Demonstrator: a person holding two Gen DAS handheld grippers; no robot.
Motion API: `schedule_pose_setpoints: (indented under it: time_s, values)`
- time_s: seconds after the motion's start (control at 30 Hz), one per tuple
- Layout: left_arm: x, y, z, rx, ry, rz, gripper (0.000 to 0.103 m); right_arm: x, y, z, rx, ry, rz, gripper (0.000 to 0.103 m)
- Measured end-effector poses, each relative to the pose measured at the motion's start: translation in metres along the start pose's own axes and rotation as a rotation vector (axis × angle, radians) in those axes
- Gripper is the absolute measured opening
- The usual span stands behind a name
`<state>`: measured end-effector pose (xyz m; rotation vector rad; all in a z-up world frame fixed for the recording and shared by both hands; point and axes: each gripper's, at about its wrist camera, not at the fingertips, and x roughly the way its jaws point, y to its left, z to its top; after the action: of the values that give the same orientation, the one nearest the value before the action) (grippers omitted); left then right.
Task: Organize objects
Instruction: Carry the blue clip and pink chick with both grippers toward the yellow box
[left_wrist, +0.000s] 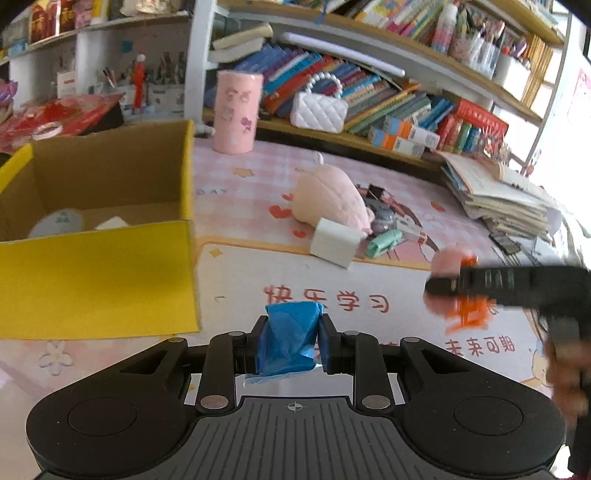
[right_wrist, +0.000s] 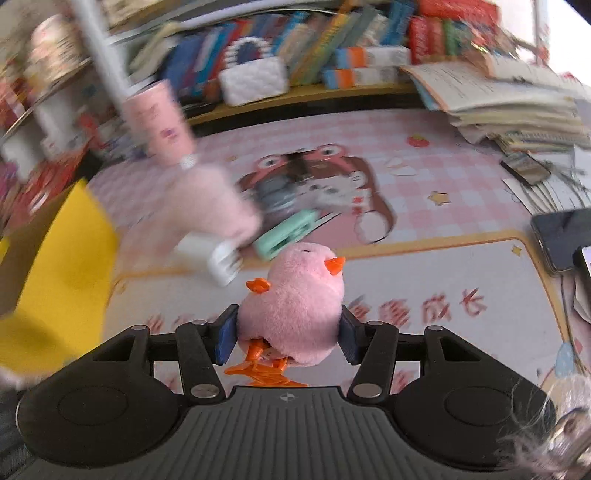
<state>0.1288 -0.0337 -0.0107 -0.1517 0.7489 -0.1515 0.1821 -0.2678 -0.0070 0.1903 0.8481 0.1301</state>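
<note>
My left gripper (left_wrist: 291, 322) is shut on a crumpled blue packet (left_wrist: 290, 343), held above the pink desk mat (left_wrist: 369, 295). Just to its left stands an open yellow cardboard box (left_wrist: 96, 280) with a white tape roll (left_wrist: 55, 223) inside. My right gripper (right_wrist: 289, 313) is shut on a pink plush chick (right_wrist: 295, 295) with orange beak and feet, its pads pressing into both sides. In the left wrist view that gripper (left_wrist: 443, 286) appears blurred at the right, with the chick (left_wrist: 447, 258) showing beyond it. The box (right_wrist: 66, 266) lies to the left in the right wrist view.
On the mat lie a pink plush pouch (left_wrist: 328, 195), a white block (left_wrist: 334, 242) and a mint green item (left_wrist: 384, 242). A pink cylinder (left_wrist: 238, 112) and a white quilted purse (left_wrist: 317, 110) stand by the bookshelf. Stacked books (left_wrist: 498, 195) and a phone (right_wrist: 561, 236) sit at the right.
</note>
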Motion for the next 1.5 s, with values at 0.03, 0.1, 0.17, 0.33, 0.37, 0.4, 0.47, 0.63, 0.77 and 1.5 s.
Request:
schedule_pose_setpoints:
  time_s: [0.03,0.1,0.17,0.33,0.37,0.4,0.47,0.63,0.77,1.5]
  values:
    - [-0.006,0.006,-0.002,-0.004,-0.008,0.003,0.025,-0.005,0.009,-0.008,-0.018,0.004,0.013,0.052]
    - [-0.015,0.017,-0.006,-0.017,-0.011,0.015,0.025,-0.01,0.027,-0.024,-0.02,0.033,0.059,0.052]
    - [-0.025,0.032,-0.012,-0.038,-0.006,0.029,0.025,-0.011,0.048,-0.038,-0.057,0.07,0.096,0.052]
    - [-0.058,0.071,-0.028,-0.084,-0.011,0.067,0.025,-0.027,0.107,-0.063,-0.188,0.05,0.13,0.052]
    - [-0.064,0.078,-0.03,-0.089,-0.014,0.075,0.025,-0.031,0.118,-0.068,-0.209,0.043,0.132,0.052]
    - [-0.07,0.085,-0.033,-0.093,-0.016,0.082,0.025,-0.033,0.127,-0.073,-0.229,0.039,0.133,0.052]
    - [-0.082,0.096,-0.04,-0.095,-0.017,0.093,0.025,-0.038,0.145,-0.086,-0.274,0.037,0.13,0.052]
    - [-0.106,0.118,-0.052,-0.093,-0.016,0.103,0.025,-0.044,0.177,-0.111,-0.319,0.063,0.118,0.052]
    - [-0.121,0.131,-0.059,-0.081,-0.023,0.103,0.025,-0.051,0.194,-0.126,-0.311,0.06,0.132,0.052]
    - [-0.164,0.163,-0.072,-0.046,-0.098,0.083,0.025,-0.082,0.249,-0.158,-0.34,0.004,0.162,0.052]
